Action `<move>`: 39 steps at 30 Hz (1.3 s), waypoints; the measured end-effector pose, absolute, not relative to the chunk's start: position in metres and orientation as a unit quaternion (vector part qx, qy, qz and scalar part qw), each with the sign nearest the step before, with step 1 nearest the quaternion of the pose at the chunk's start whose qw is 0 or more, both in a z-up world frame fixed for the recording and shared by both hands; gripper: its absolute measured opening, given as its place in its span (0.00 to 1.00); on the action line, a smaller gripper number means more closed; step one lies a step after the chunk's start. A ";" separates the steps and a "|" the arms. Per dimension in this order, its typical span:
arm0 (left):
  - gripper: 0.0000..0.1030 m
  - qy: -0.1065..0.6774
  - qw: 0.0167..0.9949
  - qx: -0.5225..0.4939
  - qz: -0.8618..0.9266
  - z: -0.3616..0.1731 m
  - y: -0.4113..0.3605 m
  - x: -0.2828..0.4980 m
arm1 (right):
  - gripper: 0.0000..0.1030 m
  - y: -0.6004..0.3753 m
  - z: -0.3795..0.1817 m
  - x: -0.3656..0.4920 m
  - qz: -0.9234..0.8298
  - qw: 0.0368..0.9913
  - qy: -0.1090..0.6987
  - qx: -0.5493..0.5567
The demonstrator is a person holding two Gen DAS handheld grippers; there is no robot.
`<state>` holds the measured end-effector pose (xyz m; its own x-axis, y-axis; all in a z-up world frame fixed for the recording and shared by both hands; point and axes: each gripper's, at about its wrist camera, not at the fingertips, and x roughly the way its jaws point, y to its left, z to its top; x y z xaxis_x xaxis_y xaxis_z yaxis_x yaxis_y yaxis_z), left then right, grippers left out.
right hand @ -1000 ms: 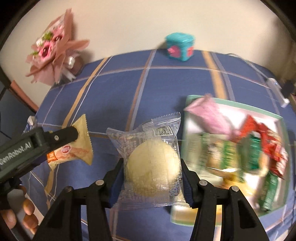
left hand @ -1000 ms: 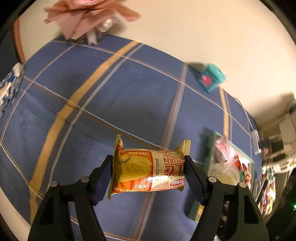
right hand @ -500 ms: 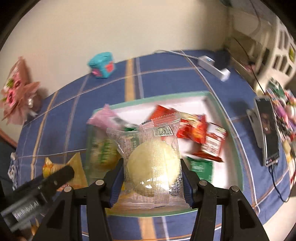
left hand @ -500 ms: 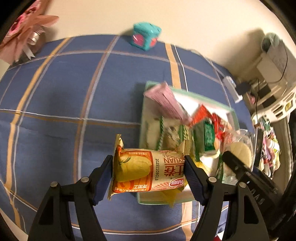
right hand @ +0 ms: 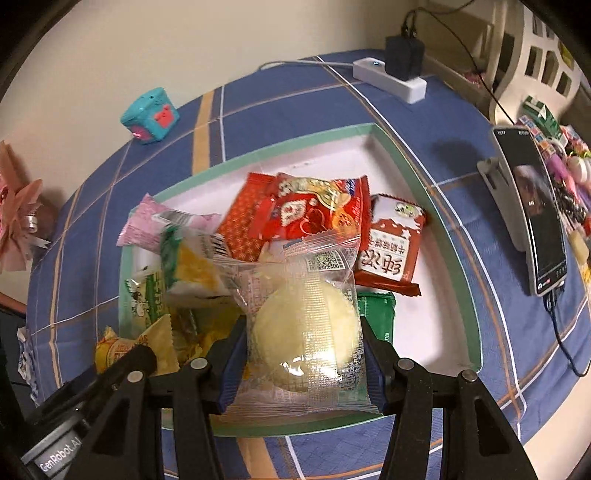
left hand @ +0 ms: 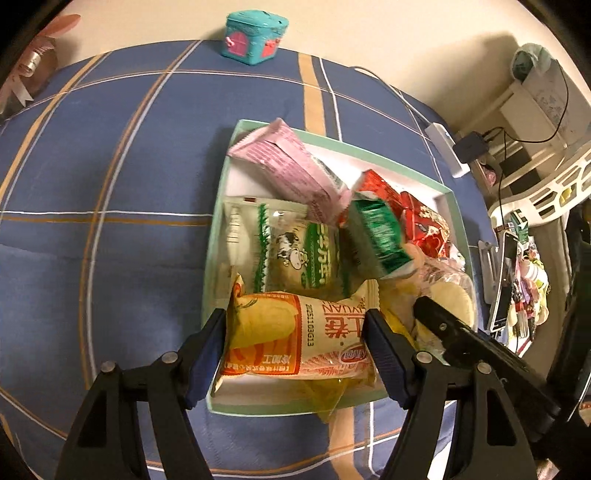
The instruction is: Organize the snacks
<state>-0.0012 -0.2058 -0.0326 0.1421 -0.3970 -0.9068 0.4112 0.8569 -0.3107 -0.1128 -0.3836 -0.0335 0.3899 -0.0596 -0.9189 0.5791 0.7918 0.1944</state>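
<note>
Left gripper point(left hand: 295, 325) clamps a yellow-orange cake packet point(left hand: 299, 332), red print, crimped ends. Right gripper point(right hand: 303, 347) clamps a clear-wrapped pale round bun point(right hand: 304, 332). Both hang over the green-rimmed tray point(right hand: 436, 206) just below, among heaped snacks.

teal toy cube point(left hand: 254, 36) by wall | power strip point(right hand: 389, 78) (charger plugged in) | phone point(right hand: 532, 208) on stand

Left hand-held gripper point(left hand: 295, 334), right hand-held gripper point(right hand: 301, 345), black fingers, blue pads, silver screws, white "GenRobot.AI" marking
</note>
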 end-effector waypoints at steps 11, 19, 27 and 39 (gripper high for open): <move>0.75 0.611 0.743 -0.031 -0.272 -0.037 -0.200 0.007 | 0.71 -0.384 -0.035 -0.113 -0.207 0.793 0.520 0.241; 0.83 0.613 0.743 -0.053 -0.263 -0.030 -0.184 0.011 | 0.79 -0.383 -0.027 -0.116 -0.212 0.798 0.510 0.241; 0.83 0.594 0.765 -0.067 -0.242 -0.015 -0.165 0.009 | 0.80 -0.378 -0.023 -0.121 -0.214 0.802 0.503 0.240; 0.86 0.537 0.833 0.085 -0.101 -0.003 -0.130 -0.001 | 1.00 -0.356 -0.010 -0.136 -0.215 0.819 0.493 0.200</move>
